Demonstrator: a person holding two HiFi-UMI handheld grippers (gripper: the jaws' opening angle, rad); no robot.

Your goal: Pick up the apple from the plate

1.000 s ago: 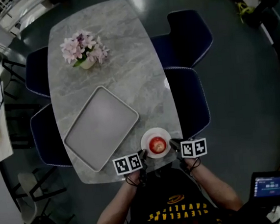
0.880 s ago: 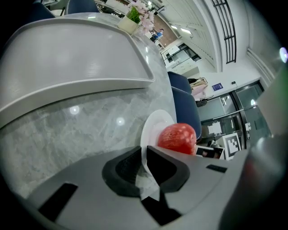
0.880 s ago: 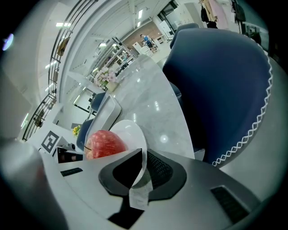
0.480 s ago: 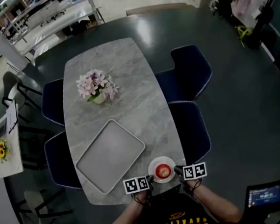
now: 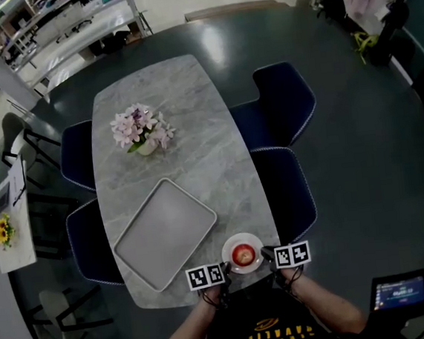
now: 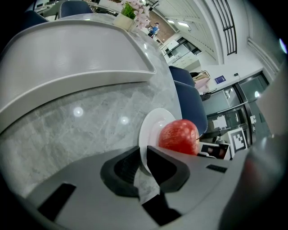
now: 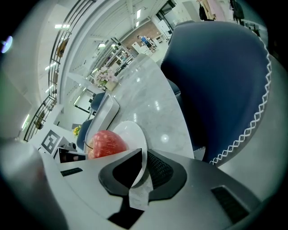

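A red apple (image 5: 243, 255) sits on a small white plate (image 5: 242, 239) at the near edge of the marble table (image 5: 167, 95). My left gripper (image 5: 225, 267) is at the plate's left side and my right gripper (image 5: 266, 254) at its right side. In the left gripper view the plate (image 6: 153, 128) has its rim caught between the jaws of the left gripper (image 6: 143, 159), with the apple (image 6: 179, 136) just beyond. In the right gripper view the right gripper (image 7: 143, 164) is shut on the plate (image 7: 132, 132) at its rim, beside the apple (image 7: 104, 143).
A large grey tray (image 5: 164, 233) lies to the left of the plate. A pot of pink flowers (image 5: 141, 131) stands farther back. Dark blue chairs (image 5: 285, 188) line the table's right side, and others its left. The table's near edge runs just under both grippers.
The head view has pulled back and shows more of the room. Both grippers stay at the plate's two sides, and the apple has not moved on the plate.
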